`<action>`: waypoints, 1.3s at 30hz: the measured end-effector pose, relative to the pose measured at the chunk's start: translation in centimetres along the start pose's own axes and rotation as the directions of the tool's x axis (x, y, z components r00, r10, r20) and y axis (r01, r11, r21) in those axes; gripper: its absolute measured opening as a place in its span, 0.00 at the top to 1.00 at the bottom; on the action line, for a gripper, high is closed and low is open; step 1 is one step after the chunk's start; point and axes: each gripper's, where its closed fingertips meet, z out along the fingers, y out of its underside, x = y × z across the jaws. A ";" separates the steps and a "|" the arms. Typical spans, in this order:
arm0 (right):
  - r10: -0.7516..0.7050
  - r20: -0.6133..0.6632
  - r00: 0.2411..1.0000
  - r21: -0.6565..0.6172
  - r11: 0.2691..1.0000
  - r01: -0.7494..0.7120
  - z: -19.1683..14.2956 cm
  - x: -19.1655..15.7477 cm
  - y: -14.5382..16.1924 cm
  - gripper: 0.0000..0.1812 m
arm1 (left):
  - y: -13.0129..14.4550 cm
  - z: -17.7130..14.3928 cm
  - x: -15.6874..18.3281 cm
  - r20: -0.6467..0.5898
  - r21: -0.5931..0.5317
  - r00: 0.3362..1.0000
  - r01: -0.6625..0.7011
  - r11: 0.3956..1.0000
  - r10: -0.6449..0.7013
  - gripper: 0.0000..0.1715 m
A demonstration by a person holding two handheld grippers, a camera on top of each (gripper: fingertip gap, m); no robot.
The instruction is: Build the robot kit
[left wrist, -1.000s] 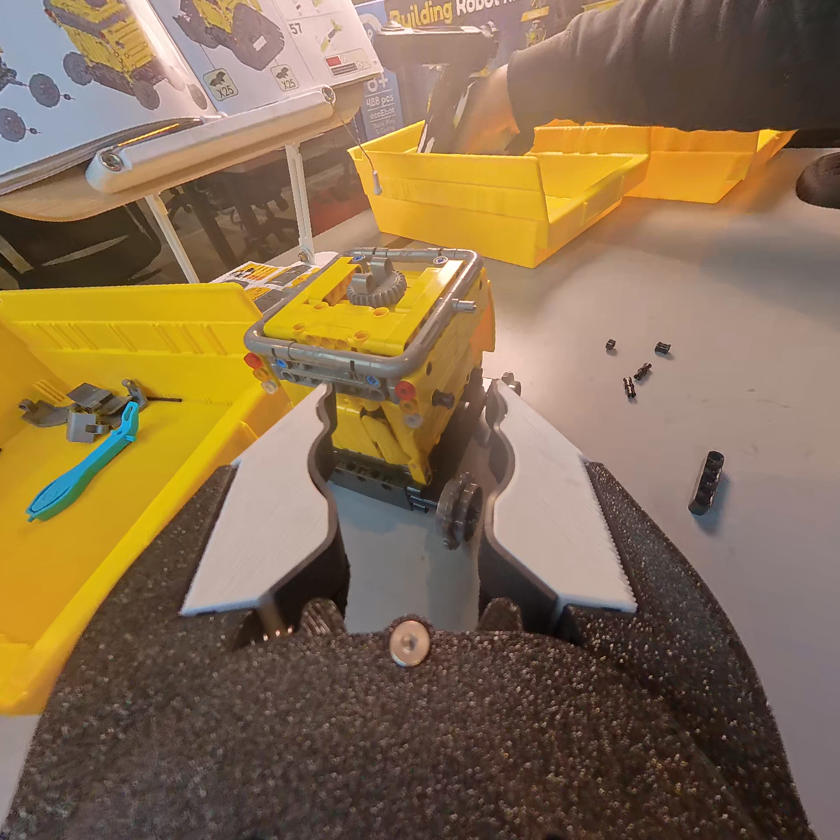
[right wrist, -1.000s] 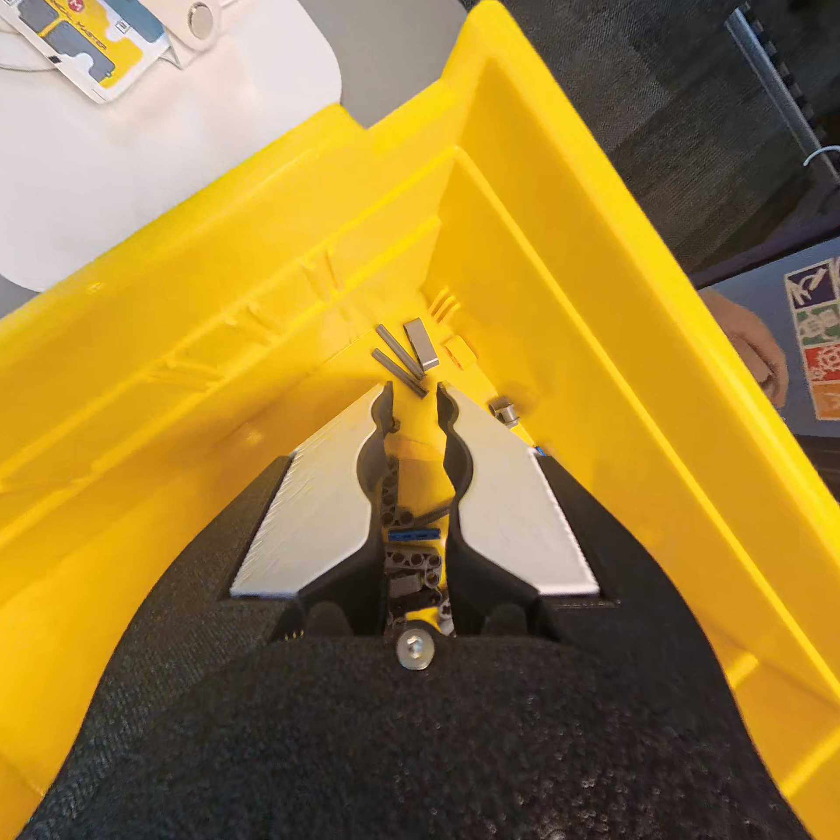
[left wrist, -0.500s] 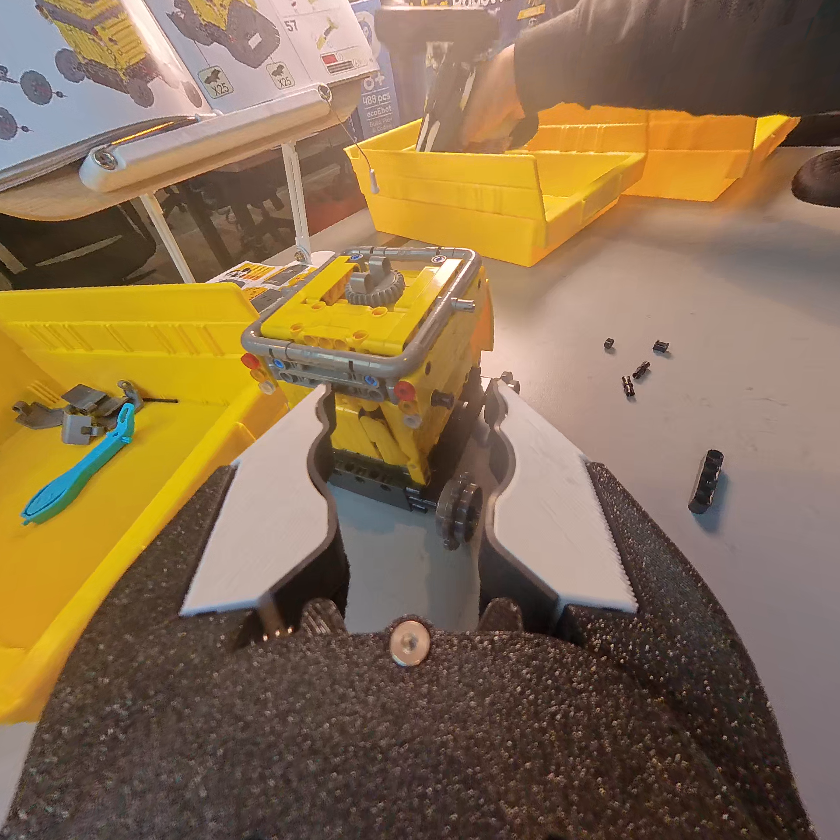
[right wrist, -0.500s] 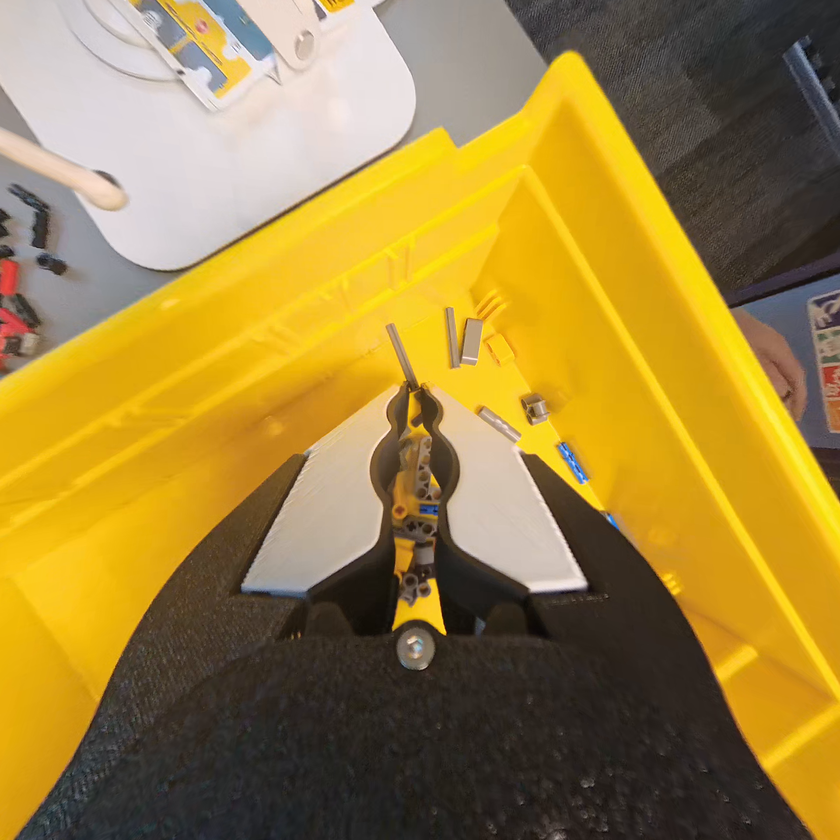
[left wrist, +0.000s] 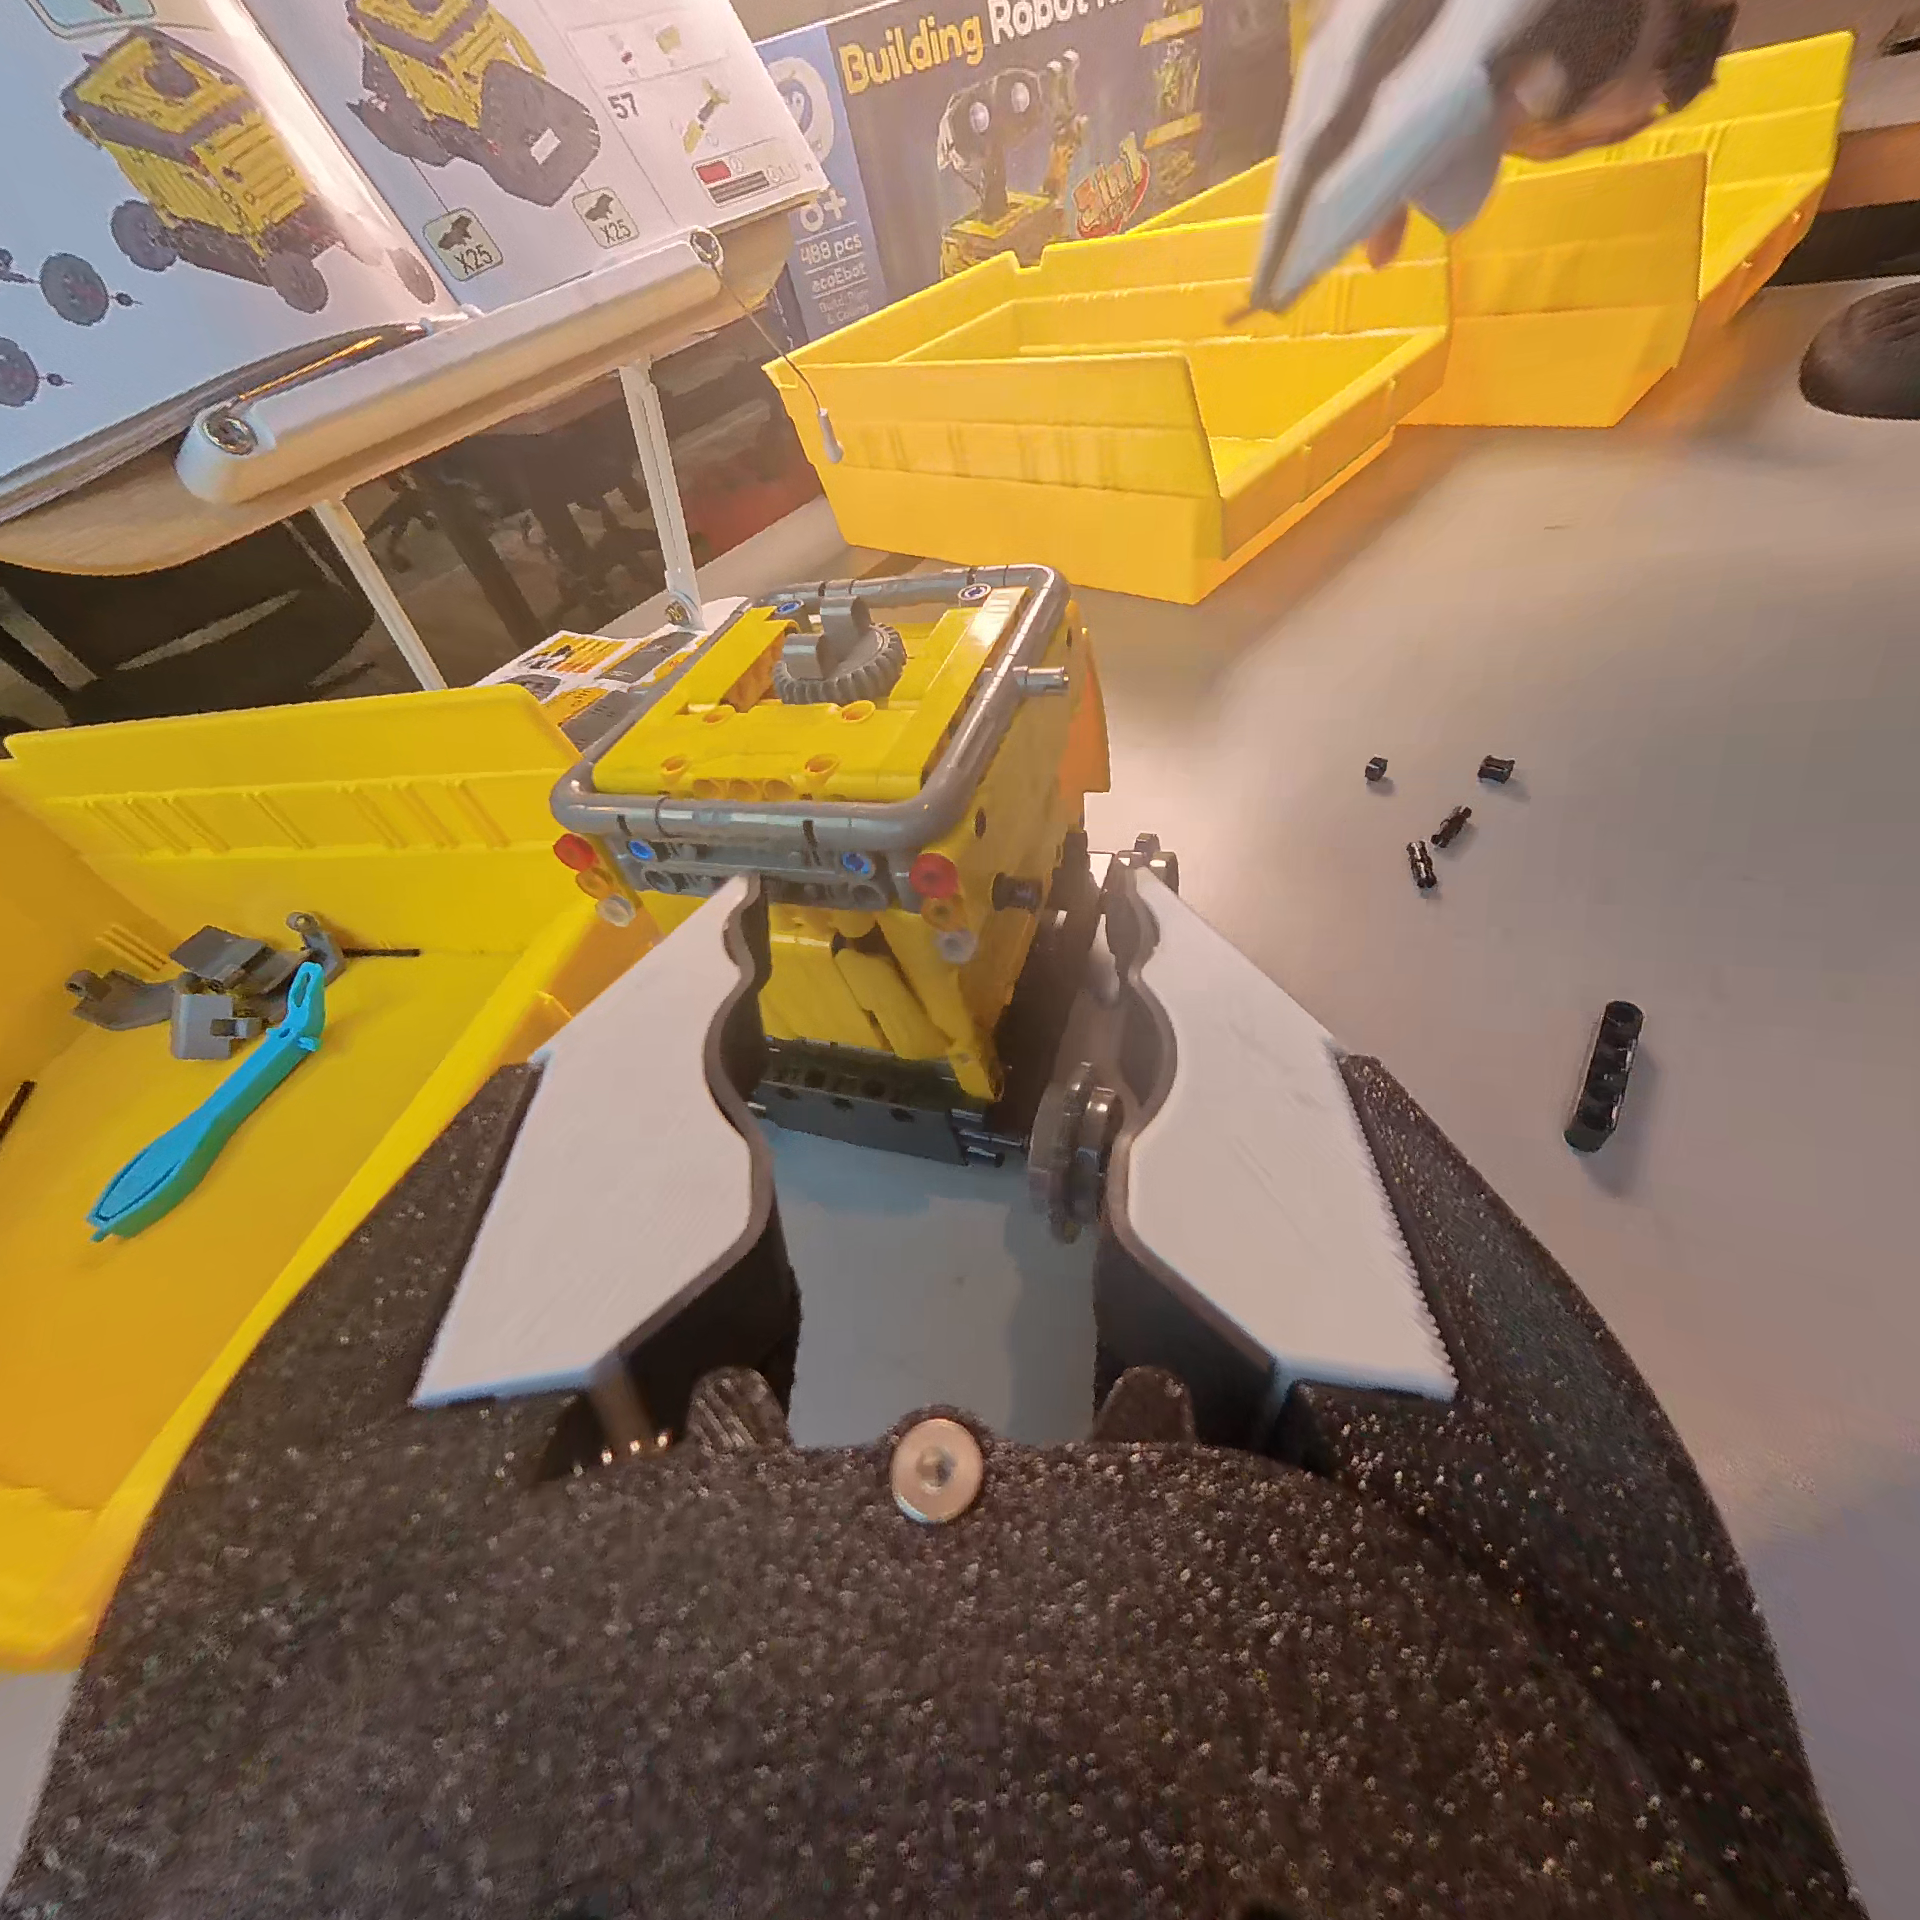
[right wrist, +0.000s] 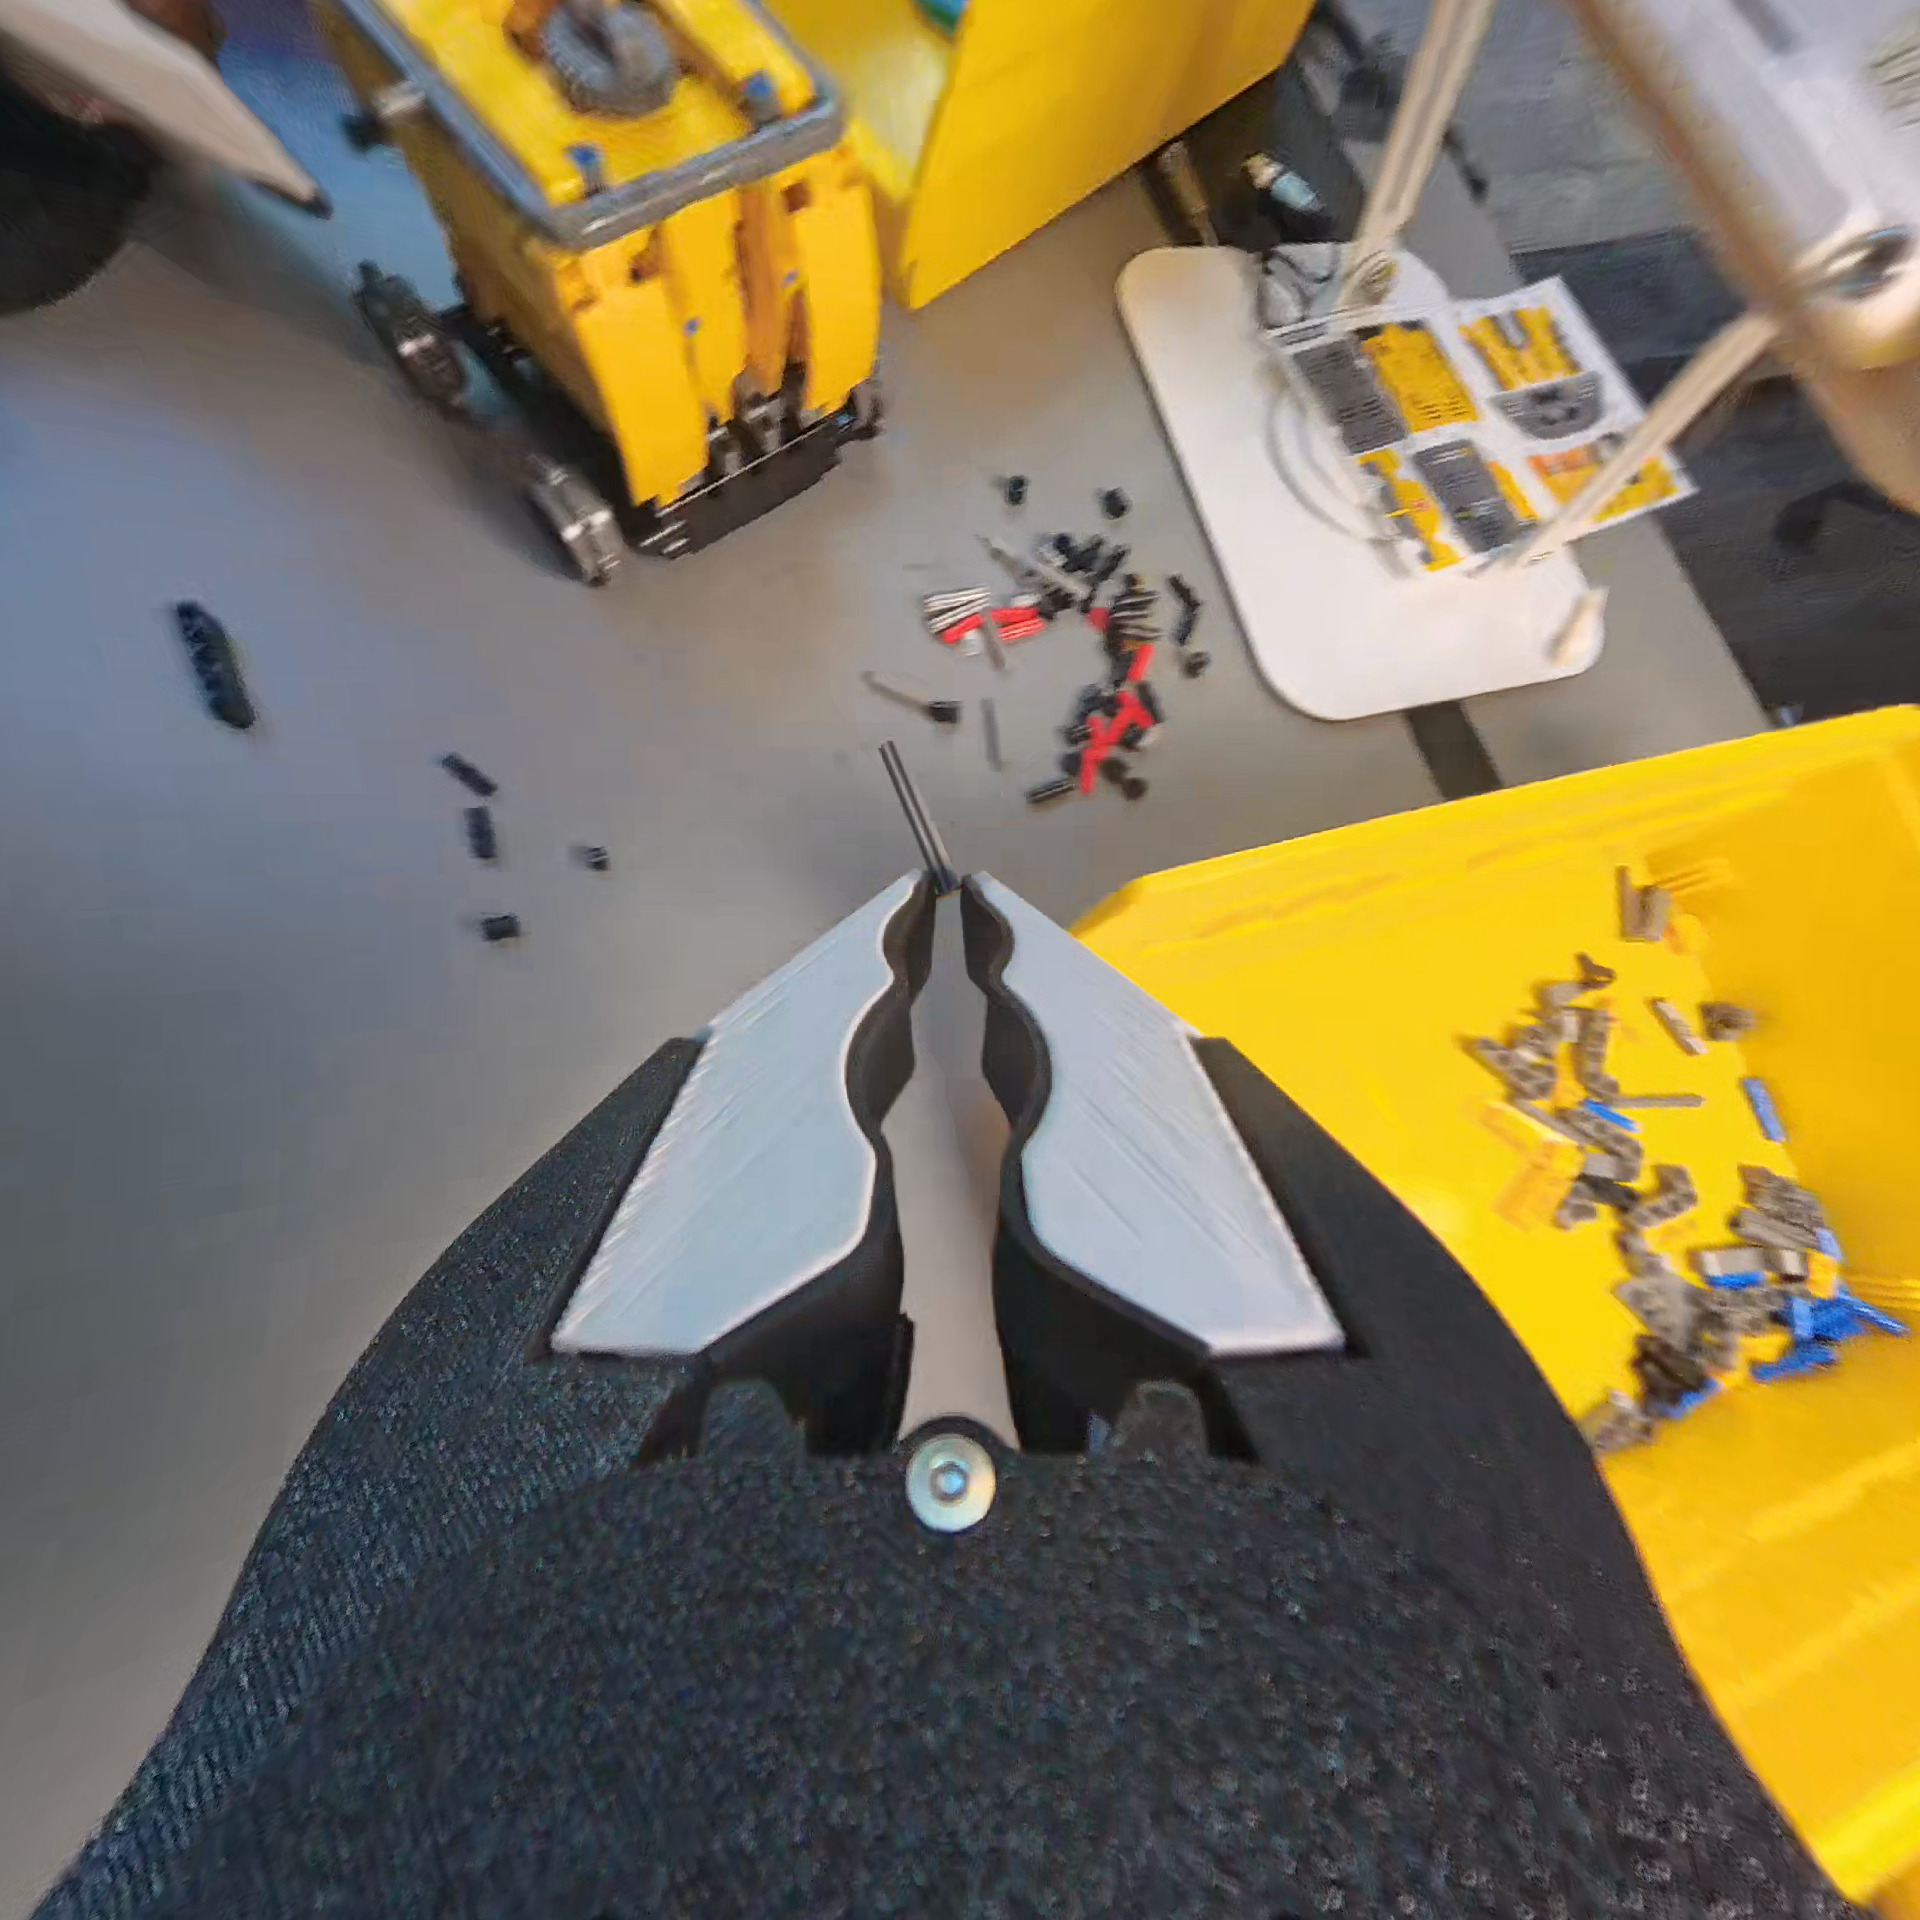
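Left wrist view shows your left gripper (left wrist: 940,914) clamped on the yellow brick vehicle (left wrist: 831,831) standing on the grey table (left wrist: 1455,1195). Your right gripper (right wrist: 943,883) pinches a thin dark axle (right wrist: 914,816) above the table, beside a yellow bin (right wrist: 1766,1558).

Yellow brick model (left wrist: 831,831) framed in grey, red and blue studs at its corners. Yellow bins (left wrist: 1091,457); turquoise tool (left wrist: 208,1122). Grey counter (right wrist: 260,1039) strewn with black and red pieces (right wrist: 1091,665); pale grey fingers (right wrist: 1122,1174), thin black rod (right wrist: 914,810).
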 end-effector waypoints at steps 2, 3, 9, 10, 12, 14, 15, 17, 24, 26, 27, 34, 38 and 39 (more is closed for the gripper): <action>0.017 0.047 0.999 -0.013 1.000 -0.016 1.4 -4.2 1.8 0.97 | -0.7 -0.5 -0.3 0.020 0.045 1.000 0.002 0.999 -0.003 0.63; 0.040 0.065 0.997 -0.018 0.999 -0.039 2.1 -5.8 2.6 0.97 | -1.1 -0.8 -0.5 0.027 0.070 1.000 0.012 0.997 -0.014 0.62; 0.046 0.082 0.996 -0.072 0.997 -0.041 4.5 -11.1 5.8 0.97 | -2.5 -2.9 -2.5 0.078 0.191 0.989 0.106 0.976 -0.123 0.60; 0.041 0.082 0.996 -0.079 0.996 -0.034 4.6 -11.5 6.0 0.97 | -2.6 -3.0 -2.7 0.081 0.200 0.987 0.117 0.973 -0.136 0.59; 0.030 0.079 0.996 -0.090 0.996 -0.023 4.6 -12.1 6.1 0.97 | -2.7 -3.2 -2.9 0.086 0.209 0.985 0.126 0.970 -0.147 0.58; 0.013 0.083 0.996 -0.116 0.993 -0.003 4.7 -12.6 6.4 0.97 | -2.7 -3.2 -2.9 0.088 0.206 0.986 0.122 0.971 -0.142 0.58; -0.004 0.087 0.996 -0.123 0.992 0.015 4.7 -12.9 6.5 0.97 | -2.7 -3.1 -2.8 0.089 0.202 0.987 0.116 0.972 -0.136 0.57; -0.018 0.114 0.993 -0.112 0.993 0.031 4.9 -13.8 6.4 0.97 | -2.7 -3.1 -2.6 0.090 0.197 0.988 0.105 0.975 -0.124 0.57; -0.053 0.098 0.994 -0.119 0.991 0.065 5.5 -14.3 6.4 0.97 | -2.8 -3.4 -2.3 0.082 0.196 0.989 0.106 0.975 -0.124 0.57; -0.062 0.092 0.994 -0.118 0.990 0.073 5.5 -14.3 6.4 0.97 | -2.8 -3.3 -2.0 0.080 0.186 0.991 0.093 0.978 -0.110 0.57; -0.062 0.090 0.994 -0.114 0.991 0.073 5.5 -14.3 6.3 0.95 | -2.7 -3.3 -1.8 0.080 0.179 0.992 0.083 0.980 -0.099 0.57; -0.028 0.066 0.997 0.184 0.983 0.016 3.5 -12.4 1.8 0.89 | -2.7 -3.3 -1.4 0.084 0.173 0.993 0.062 0.983 -0.077 0.57; 0.087 -0.004 0.996 0.487 0.870 -0.074 1.4 -9.4 -1.8 0.76 | -2.7 -3.3 -1.7 0.087 0.176 0.992 0.074 0.982 -0.090 0.56; 0.118 -0.033 0.993 0.533 0.842 -0.082 1.0 -8.6 -2.0 0.73 | -2.7 -3.4 -1.7 0.087 0.177 0.992 0.074 0.981 -0.091 0.56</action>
